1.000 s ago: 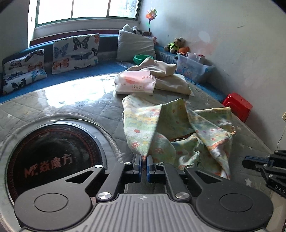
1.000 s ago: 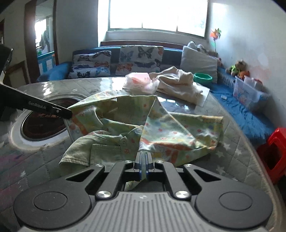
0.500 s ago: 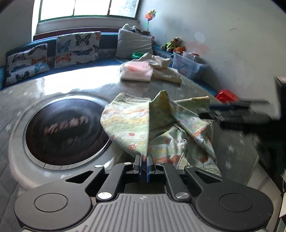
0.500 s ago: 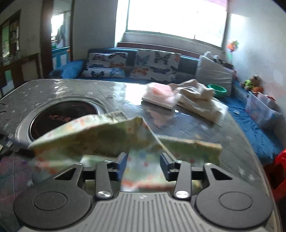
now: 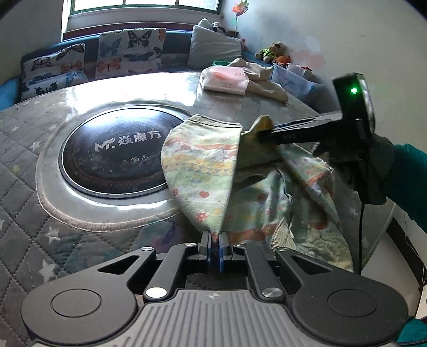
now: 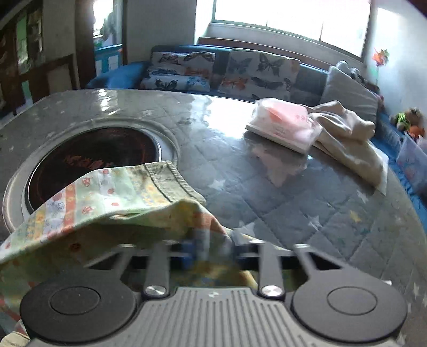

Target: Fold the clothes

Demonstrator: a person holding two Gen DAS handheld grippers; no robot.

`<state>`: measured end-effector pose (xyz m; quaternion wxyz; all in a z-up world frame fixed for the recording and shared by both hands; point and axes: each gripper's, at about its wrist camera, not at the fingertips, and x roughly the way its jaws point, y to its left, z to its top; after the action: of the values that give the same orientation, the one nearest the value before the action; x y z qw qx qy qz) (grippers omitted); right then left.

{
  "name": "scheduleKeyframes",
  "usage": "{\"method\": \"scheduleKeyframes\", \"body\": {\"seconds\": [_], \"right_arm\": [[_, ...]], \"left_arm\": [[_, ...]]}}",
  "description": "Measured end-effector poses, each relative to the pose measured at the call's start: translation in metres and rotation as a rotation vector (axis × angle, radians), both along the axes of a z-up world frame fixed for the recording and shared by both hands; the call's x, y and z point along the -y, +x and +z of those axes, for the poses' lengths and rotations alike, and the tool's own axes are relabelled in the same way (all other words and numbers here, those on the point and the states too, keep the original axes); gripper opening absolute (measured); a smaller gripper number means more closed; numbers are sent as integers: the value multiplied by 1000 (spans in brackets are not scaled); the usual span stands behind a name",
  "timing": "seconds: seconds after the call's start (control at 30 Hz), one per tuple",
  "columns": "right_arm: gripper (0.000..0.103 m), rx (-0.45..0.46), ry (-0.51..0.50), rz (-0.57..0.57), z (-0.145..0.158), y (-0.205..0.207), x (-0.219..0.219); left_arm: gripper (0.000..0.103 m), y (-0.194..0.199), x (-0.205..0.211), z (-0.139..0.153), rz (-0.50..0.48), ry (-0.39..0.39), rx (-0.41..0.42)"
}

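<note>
Green printed garment (image 5: pixel 202 170) hangs pinched in left gripper (image 5: pixel 214 240); right gripper (image 6: pixel 210 256) closing on it.

Daylight only, from the window (image 6: pixel 291 20) at 12 o'clock in both views; it's blown out white. Strong glare on the glossy table cover (image 5: pixel 128 88) at 11 o'clock in the left view, and at 12 in the right. Left view sharp and evenly lit. Right view softer: right gripper (image 6: pixel 210 253) at 6 o'clock smeared by motion blur, its jaws closing. Fisheye bends edges, corners vignetted black. Room dim at 10 o'clock in the right view.
</note>
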<state>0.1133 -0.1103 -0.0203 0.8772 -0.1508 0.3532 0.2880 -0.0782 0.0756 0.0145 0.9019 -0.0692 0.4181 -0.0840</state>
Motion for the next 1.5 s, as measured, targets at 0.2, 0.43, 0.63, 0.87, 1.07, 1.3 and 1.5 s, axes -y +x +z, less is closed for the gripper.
{"method": "scheduleKeyframes", "body": {"seconds": [0.2, 0.43, 0.63, 0.87, 1.07, 1.3, 1.5], "right_arm": [[5, 62, 31, -31, 23, -26, 38], [4, 84, -3, -100, 45, -63, 93], [6, 23, -84, -158, 43, -83, 138], [23, 14, -102, -187, 56, -92, 167], [43, 42, -9, -210, 67, -61, 169], [52, 3, 58, -190, 52, -5, 147], [52, -38, 50, -179, 31, 28, 133]], "left_arm": [[27, 5, 2, 13, -22, 22, 33], [46, 28, 2, 32, -15, 64, 111], [52, 79, 2, 30, -4, 110, 123], [57, 142, 2, 6, 23, 172, 98], [71, 176, -3, -11, 45, 163, 73], [81, 206, -6, -29, 42, 143, 10], [45, 214, 3, -38, -40, 99, -6]]}}
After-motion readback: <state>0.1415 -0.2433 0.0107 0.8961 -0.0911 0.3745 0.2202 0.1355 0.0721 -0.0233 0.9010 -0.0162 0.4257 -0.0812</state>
